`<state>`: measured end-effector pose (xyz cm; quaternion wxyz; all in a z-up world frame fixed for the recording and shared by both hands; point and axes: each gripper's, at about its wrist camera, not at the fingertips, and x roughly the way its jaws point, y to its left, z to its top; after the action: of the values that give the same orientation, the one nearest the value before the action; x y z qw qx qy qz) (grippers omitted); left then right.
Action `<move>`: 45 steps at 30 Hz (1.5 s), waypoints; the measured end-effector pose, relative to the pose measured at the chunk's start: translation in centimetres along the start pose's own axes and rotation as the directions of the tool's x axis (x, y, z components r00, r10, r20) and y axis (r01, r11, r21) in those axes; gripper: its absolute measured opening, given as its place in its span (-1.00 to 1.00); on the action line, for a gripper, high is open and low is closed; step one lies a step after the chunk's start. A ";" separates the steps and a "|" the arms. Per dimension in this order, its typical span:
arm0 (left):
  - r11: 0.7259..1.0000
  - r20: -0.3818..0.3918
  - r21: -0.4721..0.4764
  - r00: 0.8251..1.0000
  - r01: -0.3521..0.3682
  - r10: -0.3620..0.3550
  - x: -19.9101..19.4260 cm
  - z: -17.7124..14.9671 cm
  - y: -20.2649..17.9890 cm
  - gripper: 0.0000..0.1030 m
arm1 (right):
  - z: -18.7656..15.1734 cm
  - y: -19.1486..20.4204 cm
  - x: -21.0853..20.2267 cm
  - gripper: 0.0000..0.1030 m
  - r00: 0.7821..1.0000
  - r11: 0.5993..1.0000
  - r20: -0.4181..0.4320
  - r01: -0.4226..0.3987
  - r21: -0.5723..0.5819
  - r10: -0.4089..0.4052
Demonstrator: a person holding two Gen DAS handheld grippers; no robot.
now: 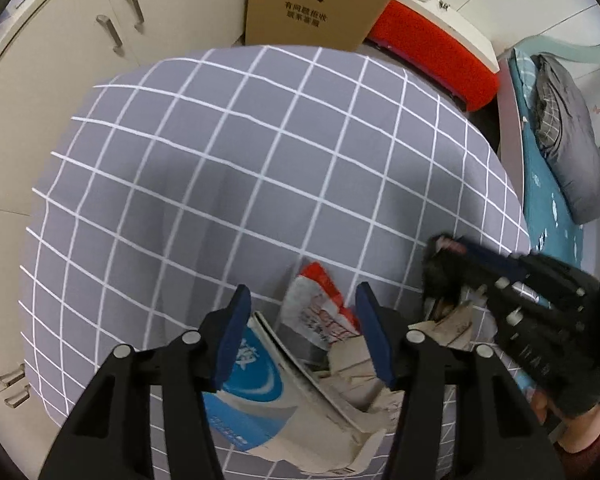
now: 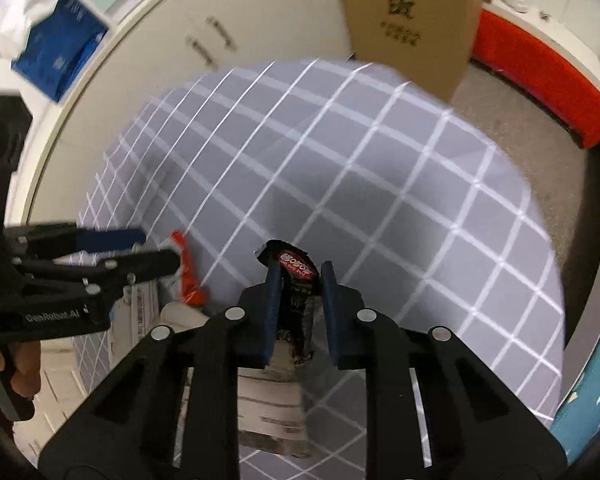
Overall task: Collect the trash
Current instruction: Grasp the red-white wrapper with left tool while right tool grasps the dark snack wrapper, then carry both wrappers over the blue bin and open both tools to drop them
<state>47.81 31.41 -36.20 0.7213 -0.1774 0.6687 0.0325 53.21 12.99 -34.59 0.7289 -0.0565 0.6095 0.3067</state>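
My left gripper (image 1: 303,298) is open above a heap of trash at the near edge of the grey checked table (image 1: 236,152). Between its fingers lies a red and white snack wrapper (image 1: 320,312). Below it are a blue and white carton (image 1: 256,404) and torn cardboard scraps (image 1: 360,376). My right gripper (image 2: 299,270) holds a black wrapper with a red label (image 2: 296,300) between its blue pads, lifted over the table (image 2: 380,184). It shows in the left wrist view (image 1: 444,256) at the right, with the black wrapper (image 1: 440,276). The left gripper appears in the right wrist view (image 2: 156,246), beside the red wrapper (image 2: 186,276).
A tall cardboard box (image 1: 320,0) stands behind the table. White cabinets (image 1: 60,80) are at the left. A red and white container (image 1: 432,52) sits on the floor at the back right. A bed with a grey pillow (image 1: 568,136) is at the right.
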 end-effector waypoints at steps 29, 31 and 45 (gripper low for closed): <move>0.973 -0.048 -0.210 0.993 0.095 -0.107 -0.9 1.9 -2.8 0.04 | -1.5 -2.6 -2.7 -0.65 0.996 0.995 0.076 -0.060 0.075 0.055; 0.976 -0.085 -0.206 0.992 0.074 -0.093 0.2 0.9 -3.8 0.04 | -1.5 -2.6 -2.8 -0.65 0.995 0.995 0.076 -0.063 0.078 0.058; 0.978 -0.147 -0.181 0.986 -0.102 0.076 2.5 0.8 -4.3 -0.13 | -1.8 -2.5 -3.1 -0.67 0.994 0.995 0.084 -0.070 0.077 0.064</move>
<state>50.06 27.18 -37.65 0.6508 -0.2164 0.7186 0.1153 52.72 9.00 -32.86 0.7439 0.0059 0.5928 0.3083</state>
